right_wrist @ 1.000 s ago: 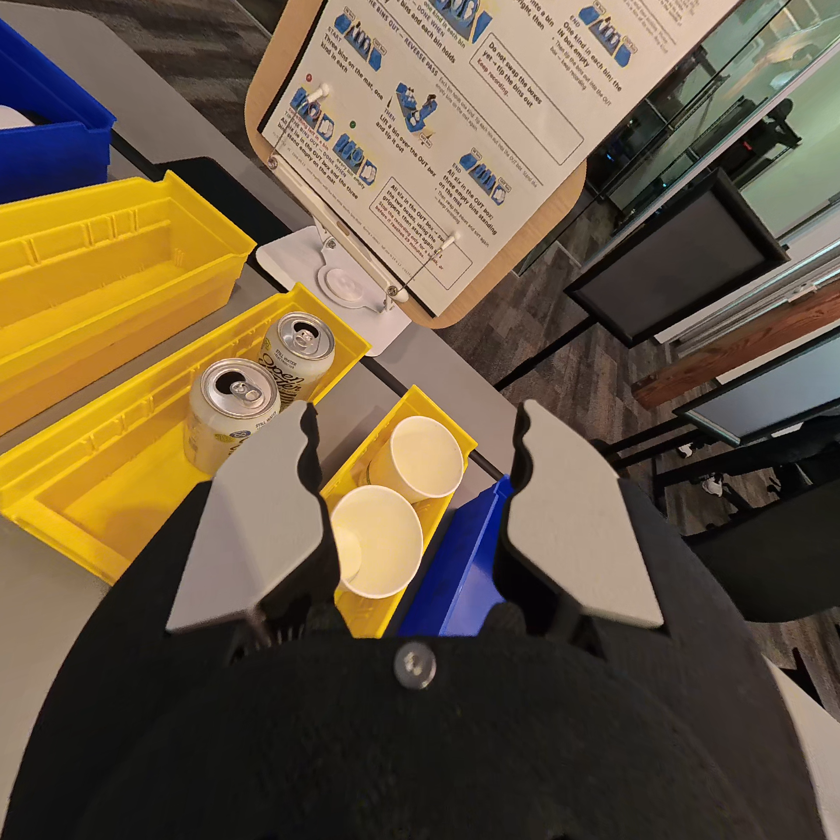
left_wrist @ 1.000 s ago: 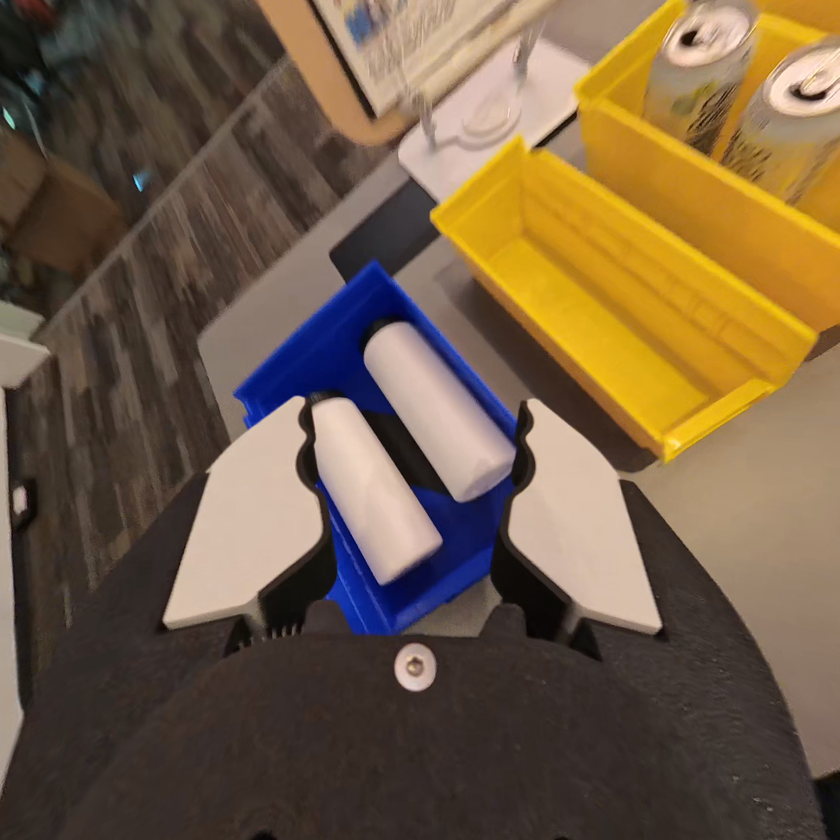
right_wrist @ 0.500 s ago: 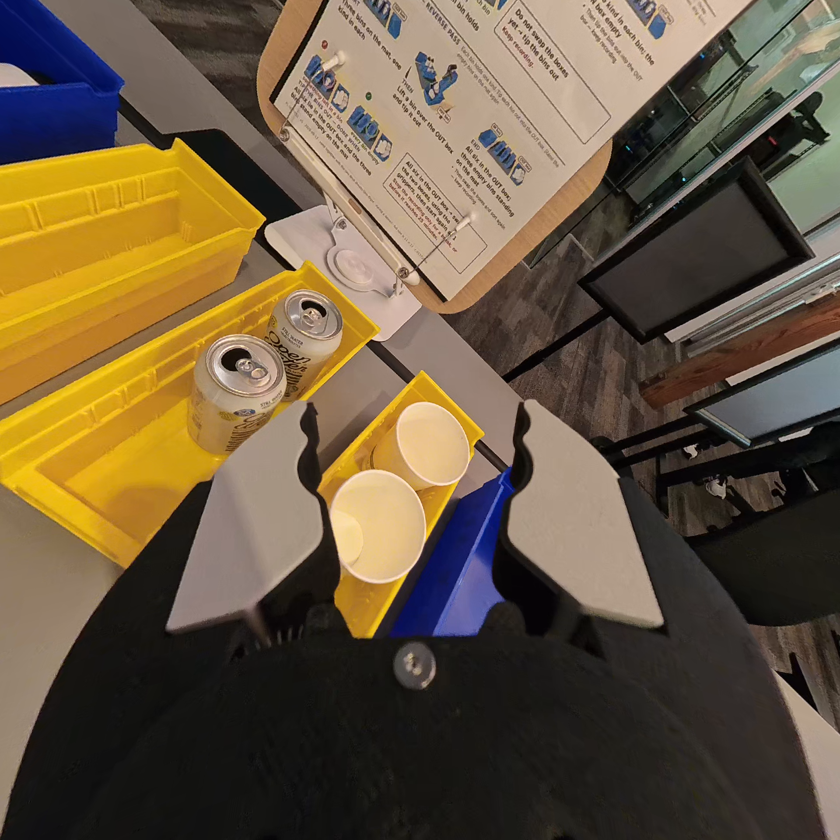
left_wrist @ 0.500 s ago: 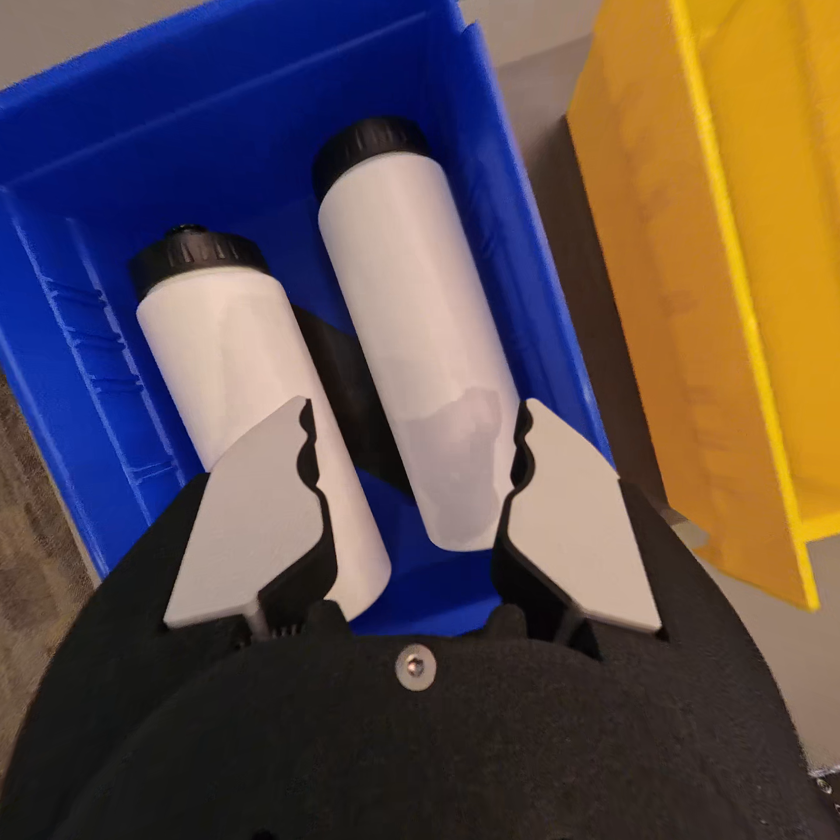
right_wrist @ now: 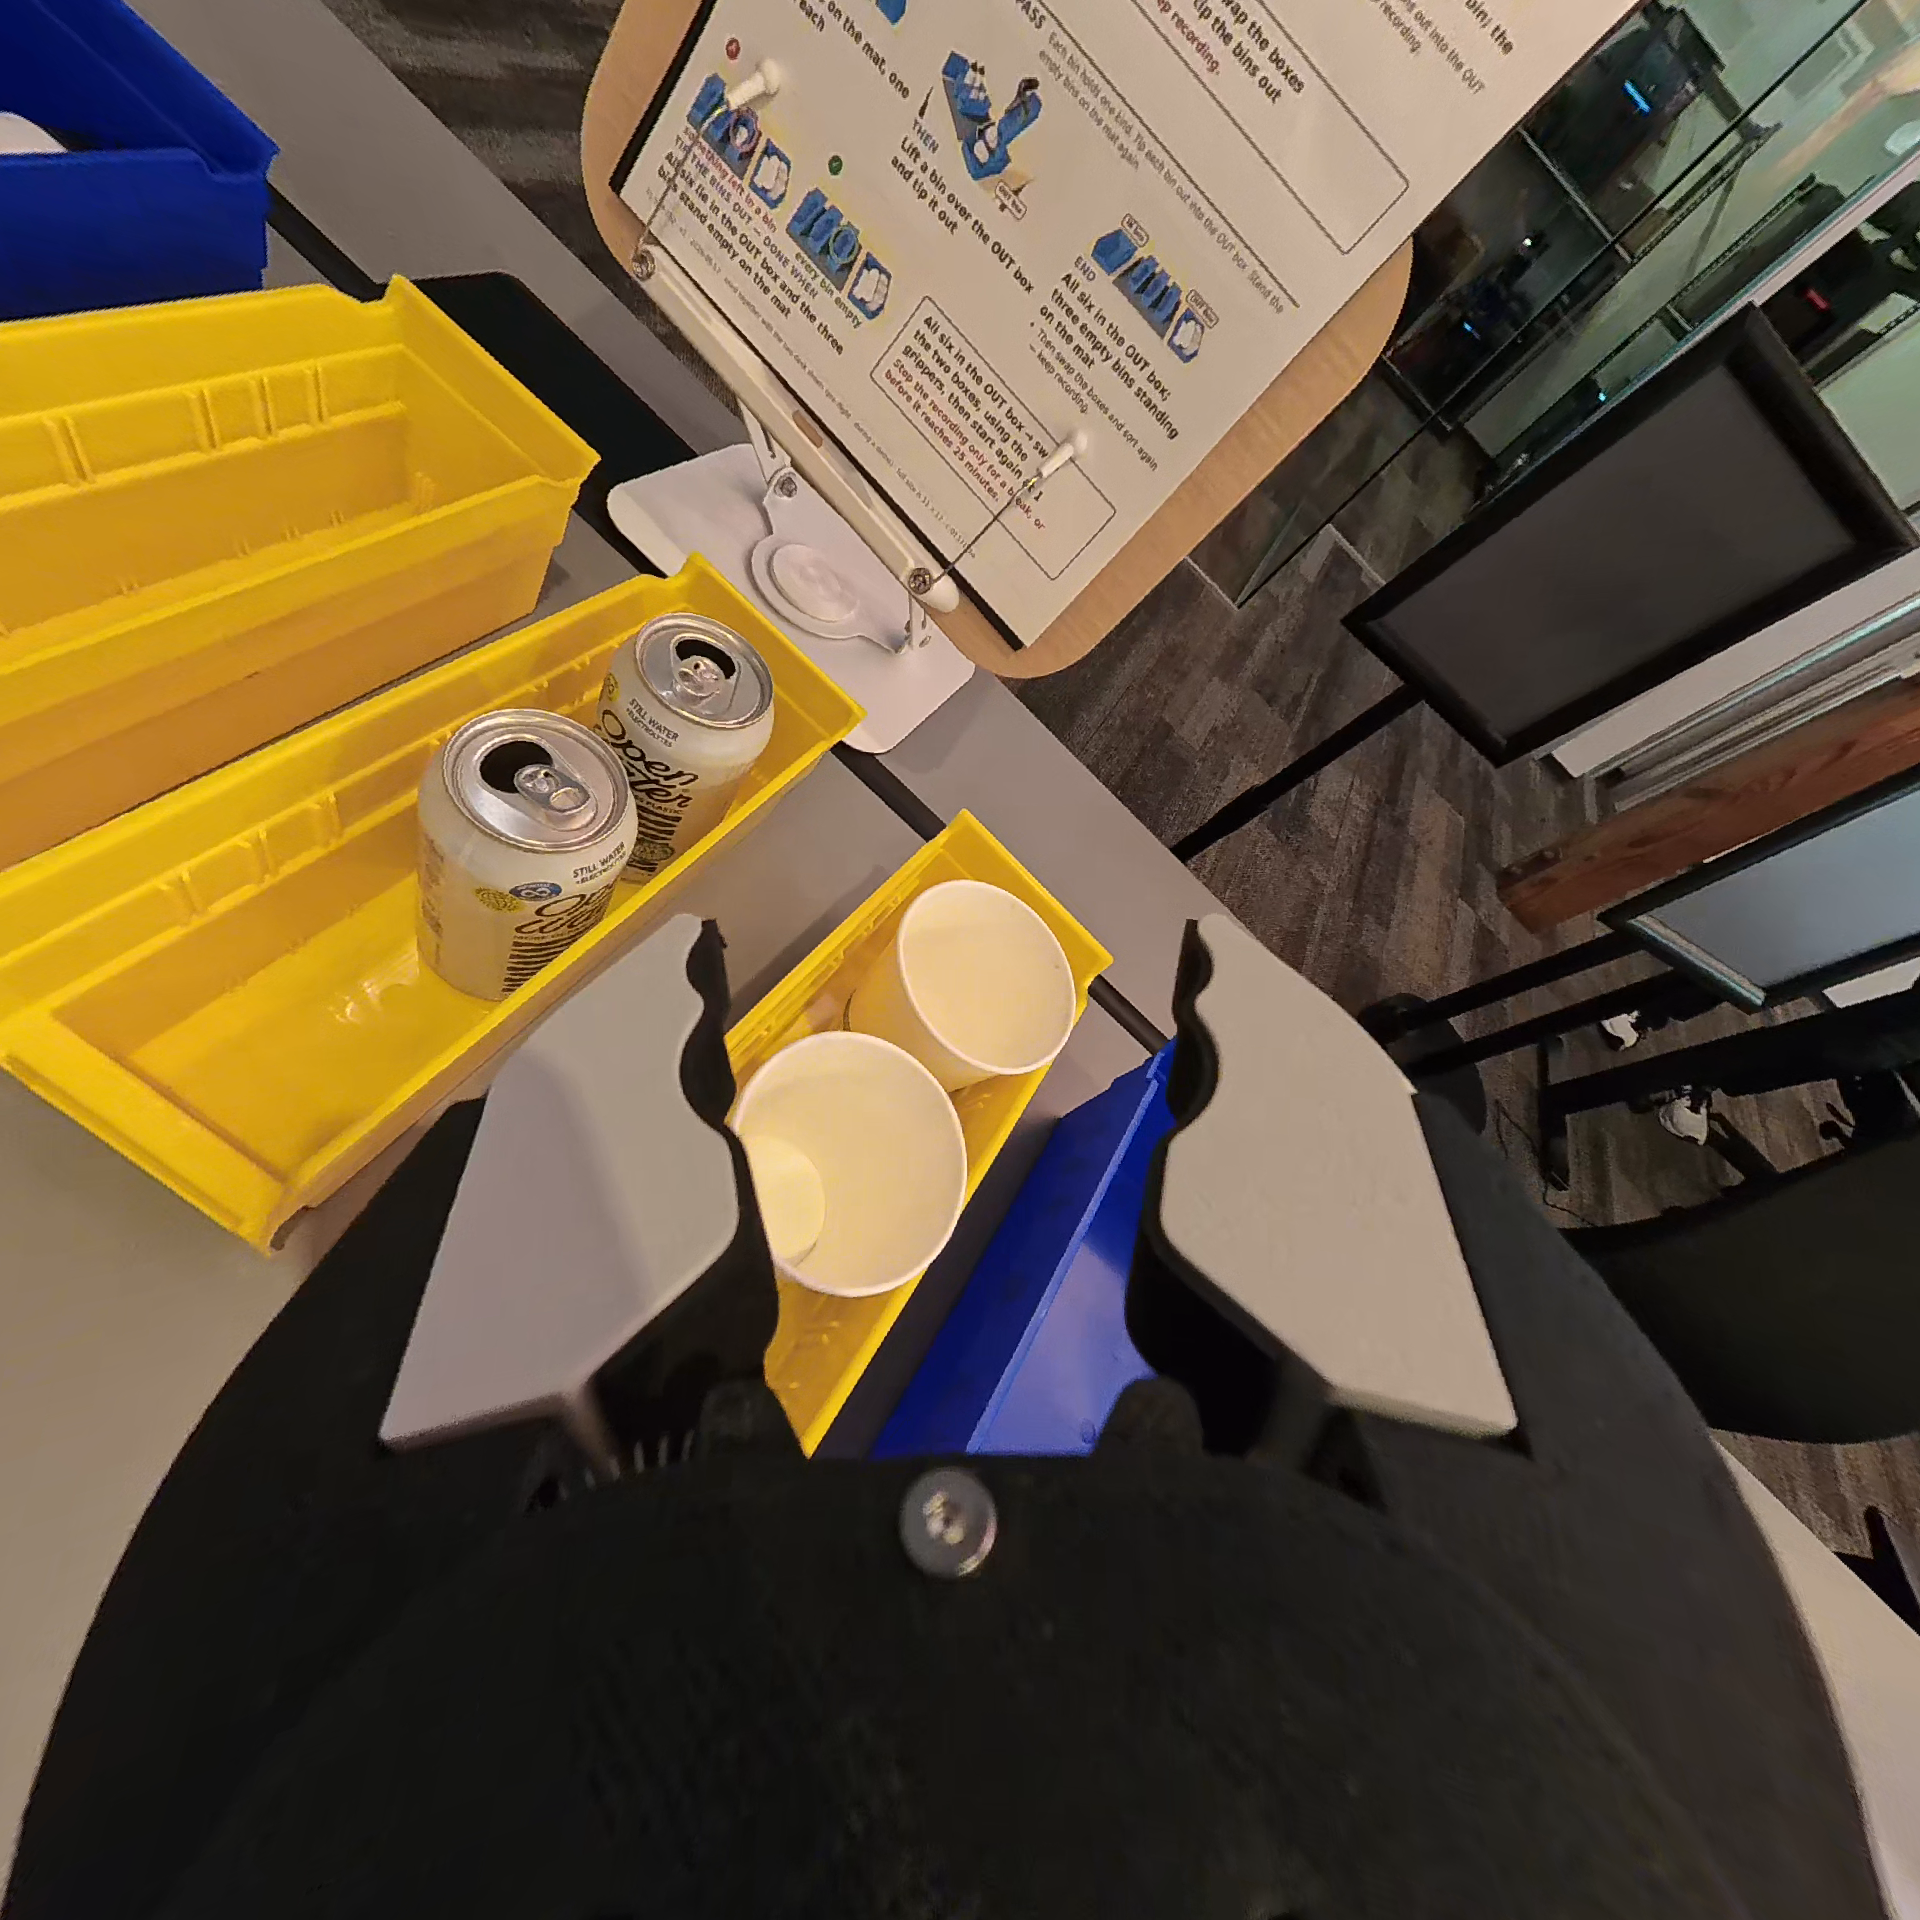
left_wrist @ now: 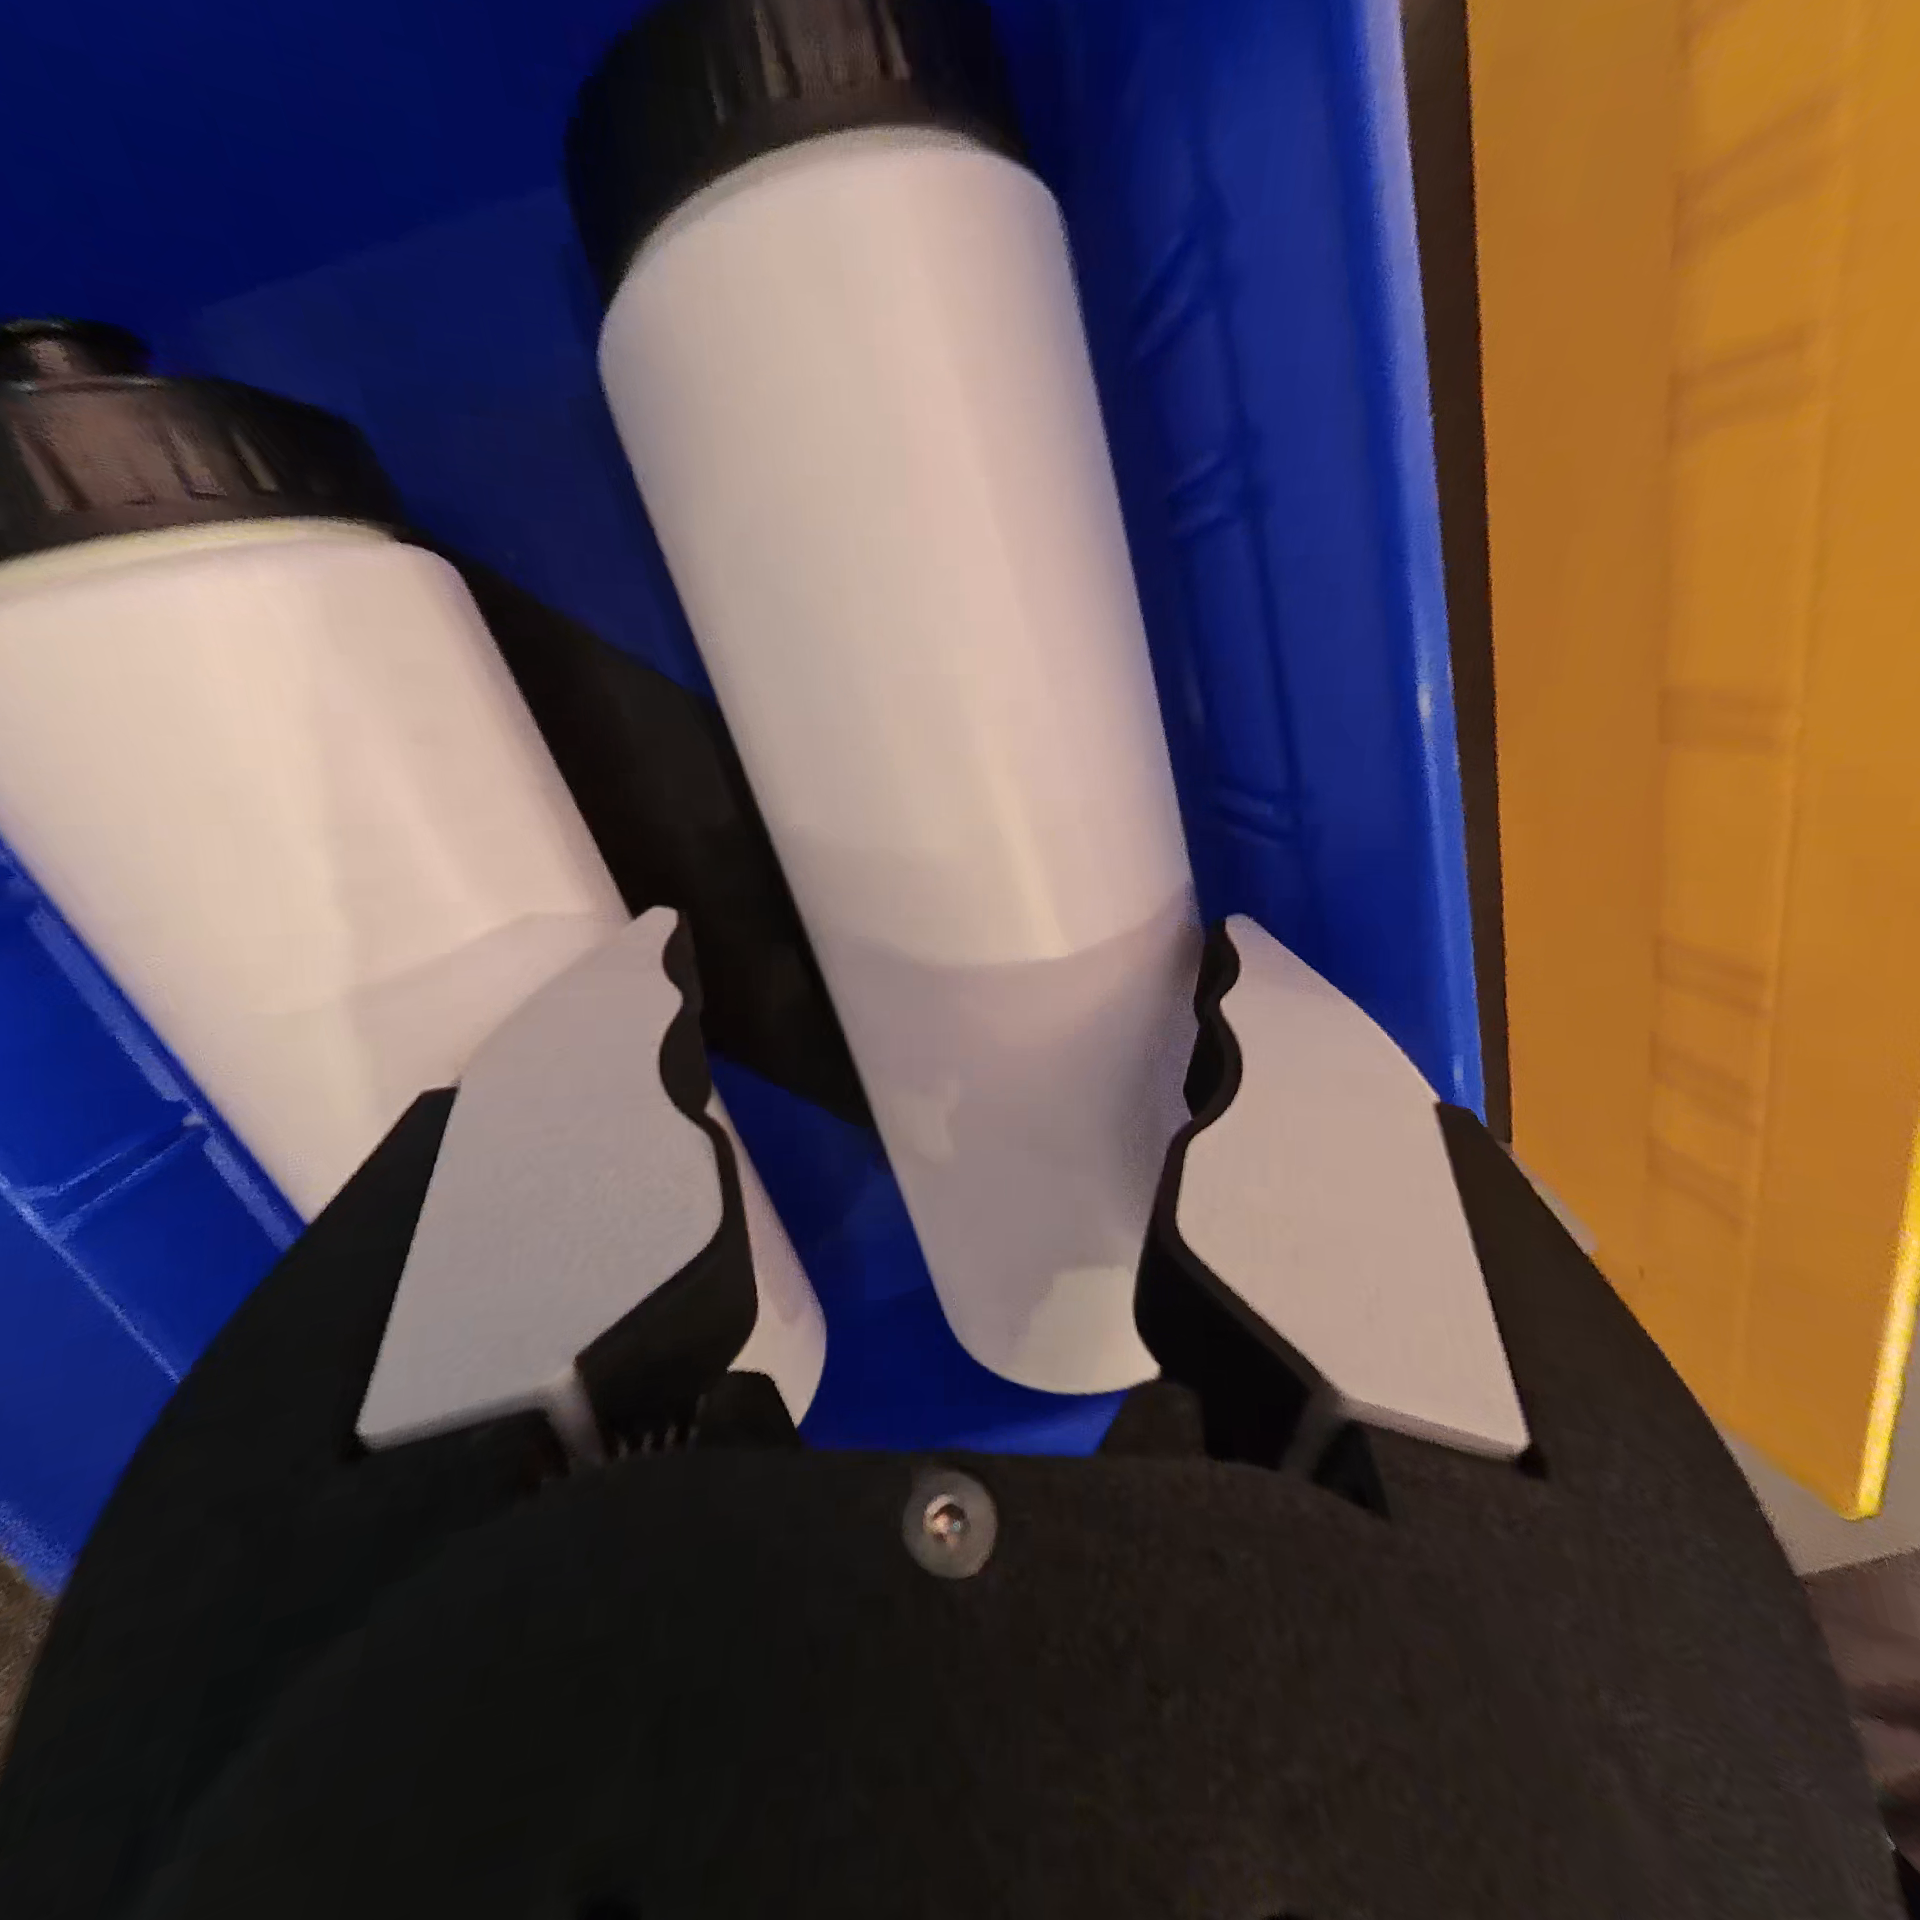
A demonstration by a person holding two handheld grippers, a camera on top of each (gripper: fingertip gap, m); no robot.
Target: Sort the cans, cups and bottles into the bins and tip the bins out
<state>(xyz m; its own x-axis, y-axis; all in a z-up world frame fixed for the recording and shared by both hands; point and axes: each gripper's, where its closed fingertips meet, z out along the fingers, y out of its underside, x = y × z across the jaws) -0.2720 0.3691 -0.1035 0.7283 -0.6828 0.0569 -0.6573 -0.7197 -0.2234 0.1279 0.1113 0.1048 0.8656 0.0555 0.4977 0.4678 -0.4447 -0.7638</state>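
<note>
While the left gripper point(left_wrist: 951, 1039) reaches down into a deep blue plastic bin point(left_wrist: 1320, 520), its two grey fingers stand wide apart on either side of the lower end of a white cylindrical plastic bottle with a black ribbed cap point(left_wrist: 883, 623). That bottle lies lengthwise in the bin, its cap pointing away from the camera. The right fingertip point(left_wrist: 1236, 997) sits just beside the bottle's flank, against the blue wall, and whether it touches the bottle cannot be told; a dark strip of bin floor shows between the left fingertip point(left_wrist: 644, 997) and the bottle, so nothing is clamped. A second white bottle with a black cap point(left_wrist: 260, 779) lies to the left in the same bin, partly under the left finger. Just outside the blue wall stands a yellow plastic bin point(left_wrist: 1662, 727).

Seen from the right wrist, the right gripper point(right_wrist: 945, 1029) hangs above the grey table point(right_wrist: 135, 1351) with its fingers spread and nothing between them. Below it a narrow yellow bin point(right_wrist: 997, 862) holds two white paper cups point(right_wrist: 852, 1153), mouths up, touching each other. A blue bin point(right_wrist: 1049, 1299) lies just beside it on the right. To the left, a longer yellow bin point(right_wrist: 208, 1132) holds two pale opened drink cans point(right_wrist: 520, 842) standing upright side by side, and beyond that sits another yellow bin point(right_wrist: 312, 499). A printed instruction board on a white stand point(right_wrist: 1018, 312) rises at the table's far edge.
</note>
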